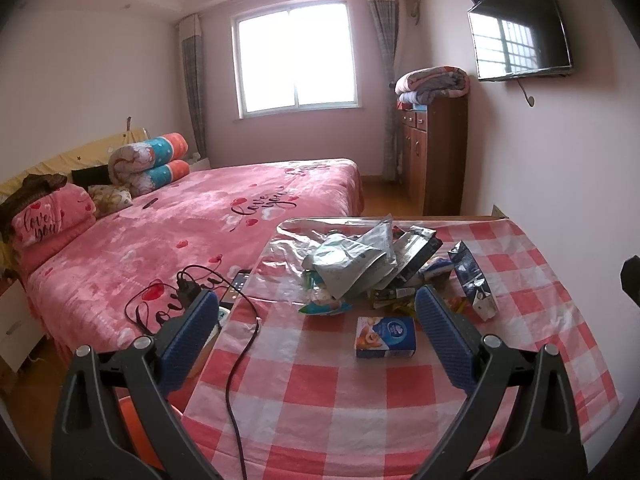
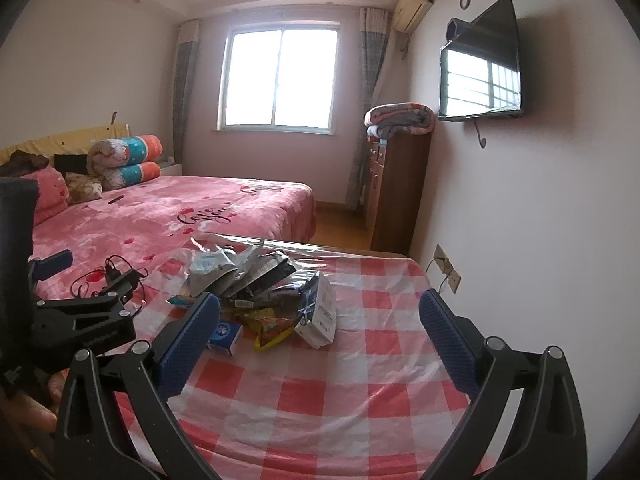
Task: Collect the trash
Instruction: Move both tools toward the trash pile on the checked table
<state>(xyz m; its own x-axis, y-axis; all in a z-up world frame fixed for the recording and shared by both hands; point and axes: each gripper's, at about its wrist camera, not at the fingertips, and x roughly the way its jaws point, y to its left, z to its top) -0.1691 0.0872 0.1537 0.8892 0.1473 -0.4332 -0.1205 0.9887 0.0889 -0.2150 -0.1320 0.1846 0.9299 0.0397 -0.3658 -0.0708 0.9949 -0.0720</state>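
A pile of trash wrappers (image 1: pixel 360 264) lies on the red-and-white checked tablecloth (image 1: pixel 320 392), with a small blue box (image 1: pixel 385 337) in front of it and a dark blue-and-white carton (image 1: pixel 474 286) to its right. My left gripper (image 1: pixel 316 304) is open and empty, held above the table just before the pile. In the right wrist view the pile (image 2: pixel 248 276), the blue box (image 2: pixel 225 334), a yellow wrapper (image 2: pixel 270 326) and the carton (image 2: pixel 318 312) show. My right gripper (image 2: pixel 320 306) is open and empty, to the right of the left gripper (image 2: pixel 92 312).
A black cable (image 1: pixel 236 360) runs across the table's left side from a charger (image 1: pixel 190 286) on the pink bed (image 1: pixel 160 232). A phone (image 1: pixel 238 282) lies at the table edge. A wooden cabinet (image 1: pixel 434 152) and wall TV (image 1: pixel 520 36) stand at the right. A wall socket (image 2: pixel 448 268) is near the table.
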